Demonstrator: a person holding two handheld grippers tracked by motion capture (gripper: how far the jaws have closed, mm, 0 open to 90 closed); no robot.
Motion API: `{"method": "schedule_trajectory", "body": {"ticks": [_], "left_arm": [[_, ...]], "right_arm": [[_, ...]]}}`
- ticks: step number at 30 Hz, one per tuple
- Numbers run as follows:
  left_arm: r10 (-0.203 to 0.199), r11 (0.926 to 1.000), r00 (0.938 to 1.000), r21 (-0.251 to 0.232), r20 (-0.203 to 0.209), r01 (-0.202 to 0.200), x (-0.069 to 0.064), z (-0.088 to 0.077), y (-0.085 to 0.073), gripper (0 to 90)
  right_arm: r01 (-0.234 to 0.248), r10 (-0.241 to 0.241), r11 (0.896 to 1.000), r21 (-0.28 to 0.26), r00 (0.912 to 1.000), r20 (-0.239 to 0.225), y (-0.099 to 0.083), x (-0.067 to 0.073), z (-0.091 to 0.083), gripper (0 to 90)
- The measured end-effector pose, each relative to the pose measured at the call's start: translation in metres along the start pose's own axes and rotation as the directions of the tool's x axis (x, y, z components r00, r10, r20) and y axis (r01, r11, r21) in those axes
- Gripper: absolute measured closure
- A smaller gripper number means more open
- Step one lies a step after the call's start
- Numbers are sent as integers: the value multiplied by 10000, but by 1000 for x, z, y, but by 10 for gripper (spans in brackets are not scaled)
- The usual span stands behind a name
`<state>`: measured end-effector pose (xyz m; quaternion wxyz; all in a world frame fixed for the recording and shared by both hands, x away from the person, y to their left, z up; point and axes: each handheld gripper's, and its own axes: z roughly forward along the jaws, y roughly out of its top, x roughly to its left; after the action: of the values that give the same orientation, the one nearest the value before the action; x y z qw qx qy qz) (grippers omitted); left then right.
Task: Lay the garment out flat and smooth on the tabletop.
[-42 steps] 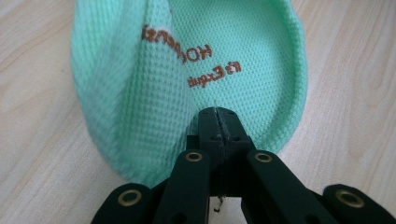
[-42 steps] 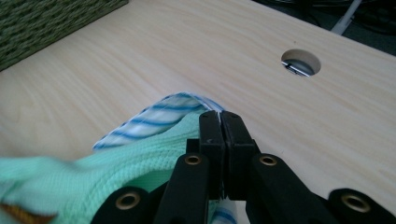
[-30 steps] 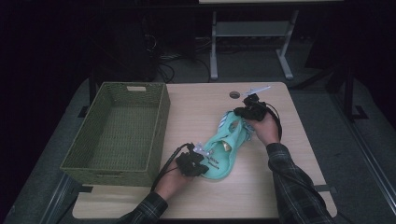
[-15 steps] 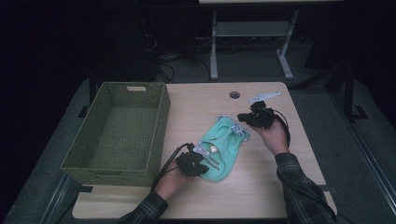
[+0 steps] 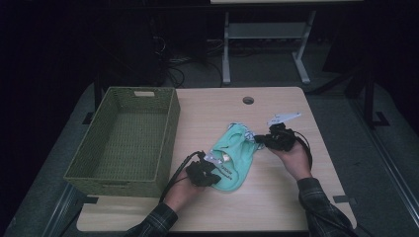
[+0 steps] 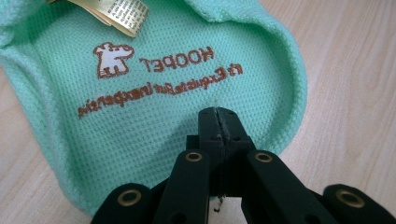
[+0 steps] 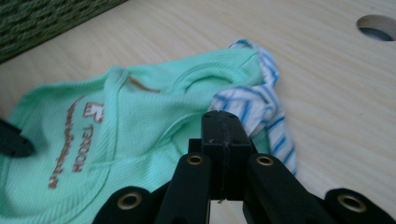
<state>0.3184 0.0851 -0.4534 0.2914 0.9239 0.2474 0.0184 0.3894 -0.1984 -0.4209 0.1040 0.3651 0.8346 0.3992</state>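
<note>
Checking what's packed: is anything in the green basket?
No: in the high view the basket shows only its bare woven floor, while the mint garment lies on the table.

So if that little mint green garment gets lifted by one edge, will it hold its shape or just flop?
Probably flop: the green garment already lies crumpled and folded on the table. Its thin mesh knit suggests it is light and would sag below wherever it is pinched. Pushed, it would likely bunch up on the smooth wood rather than slide.
</note>
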Motion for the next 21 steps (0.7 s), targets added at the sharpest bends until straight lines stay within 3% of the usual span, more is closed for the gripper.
{"method": "schedule_trajectory", "body": {"ticks": [7, 15, 21], "left_arm": [[-99, 9999, 9999, -55, 34, 99, -1, 0, 0, 891], [-201, 9997, 9998, -138, 44, 202, -1, 1, 0, 891], [-57, 10000, 10000, -9, 38, 57, -1, 0, 0, 891]], "right_arm": [[534, -531, 9983, 229, 9985, -147, -15, 18, 3, 895], [713, -671, 9959, 562, 9951, -731, -32, 45, 8, 895], [860, -756, 9919, 934, 9911, -1094, -42, 59, 20, 896]]}}
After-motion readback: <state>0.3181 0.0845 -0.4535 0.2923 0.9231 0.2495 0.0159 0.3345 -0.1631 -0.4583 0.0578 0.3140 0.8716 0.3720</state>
